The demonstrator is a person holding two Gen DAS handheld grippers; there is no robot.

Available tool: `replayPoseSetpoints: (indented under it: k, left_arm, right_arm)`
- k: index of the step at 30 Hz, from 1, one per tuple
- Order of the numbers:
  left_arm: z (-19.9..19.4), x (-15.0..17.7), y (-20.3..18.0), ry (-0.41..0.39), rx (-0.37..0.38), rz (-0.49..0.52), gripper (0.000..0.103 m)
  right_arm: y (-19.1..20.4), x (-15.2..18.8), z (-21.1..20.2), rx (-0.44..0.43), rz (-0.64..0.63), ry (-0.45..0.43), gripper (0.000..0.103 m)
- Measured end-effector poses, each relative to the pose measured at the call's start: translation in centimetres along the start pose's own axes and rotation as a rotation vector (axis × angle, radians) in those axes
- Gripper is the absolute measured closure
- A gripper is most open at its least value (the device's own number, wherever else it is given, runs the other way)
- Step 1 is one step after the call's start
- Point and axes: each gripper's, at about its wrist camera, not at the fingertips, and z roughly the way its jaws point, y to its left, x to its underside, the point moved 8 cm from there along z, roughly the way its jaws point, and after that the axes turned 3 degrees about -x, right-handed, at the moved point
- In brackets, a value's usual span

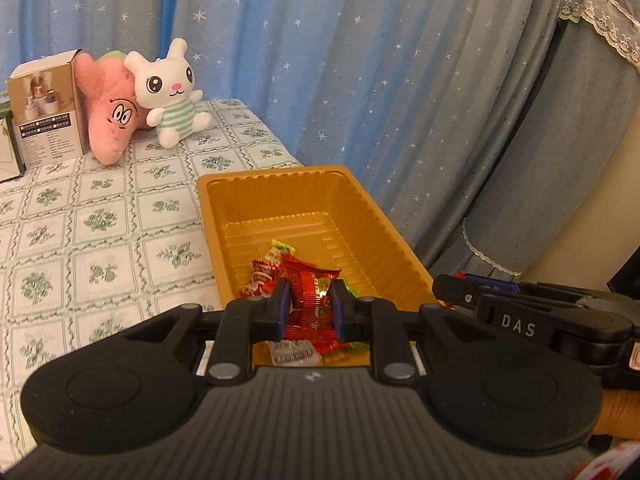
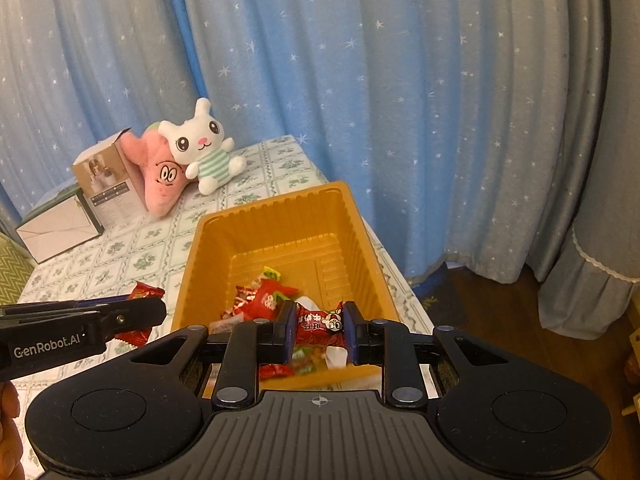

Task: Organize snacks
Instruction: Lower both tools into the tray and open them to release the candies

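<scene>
An orange plastic tray [image 1: 280, 196] stands on the patterned tablecloth and holds several wrapped snacks [image 1: 264, 276]. My left gripper [image 1: 310, 304] is shut on a red foil snack packet [image 1: 310, 300] over the tray's near end. My right gripper [image 2: 319, 328] is shut on a red candy packet with a cartoon face [image 2: 320, 322] over the tray [image 2: 276, 216], where more snacks [image 2: 264, 296] lie. In the right wrist view the left gripper [image 2: 132, 316] reaches in from the left with its red packet [image 2: 144, 292]. In the left wrist view the right gripper [image 1: 452, 288] shows at the right.
A pink plush [image 1: 108, 112], a white bunny plush [image 1: 172, 92] and a cardboard box [image 1: 44, 108] stand at the far left of the table. A white envelope box [image 2: 60, 232] lies beside them. Blue starred curtains [image 2: 360, 100] hang behind. The table's right edge drops to a wooden floor [image 2: 500, 320].
</scene>
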Motion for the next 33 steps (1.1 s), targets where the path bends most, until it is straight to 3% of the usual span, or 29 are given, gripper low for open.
replayPoseSetpoints:
  k: [16, 28, 29, 32, 33]
  left_arm:
    - [6.4, -3.0, 1.9, 0.037, -0.013, 0.01, 0.084]
    - [9.5, -4.0, 2.0, 0.068, 0.0, 0.012, 0.083]
    - [9.7, -4.0, 1.9, 0.072, 0.0, 0.011, 0.082]
    - [10.0, -3.8, 2.0, 0.074, -0.013, 0.018, 0.061]
    - [9.9, -3.7, 2.1, 0.071, -0.015, 0.018, 0.061]
  right_arm:
    - [-0.5, -3.4, 7.2, 0.003, -0.063, 0.052, 0.078]
    - [-0.9, -4.2, 9.8, 0.004, -0.04, 0.069, 0.078]
    - [-1.0, -4.1, 9.9, 0.005, -0.038, 0.071, 0.078]
    - [-1.1, -3.9, 10.0, 0.008, -0.038, 0.077, 0.078]
    - [-1.1, -3.8, 10.1, 0.009, -0.038, 0.079, 0.078]
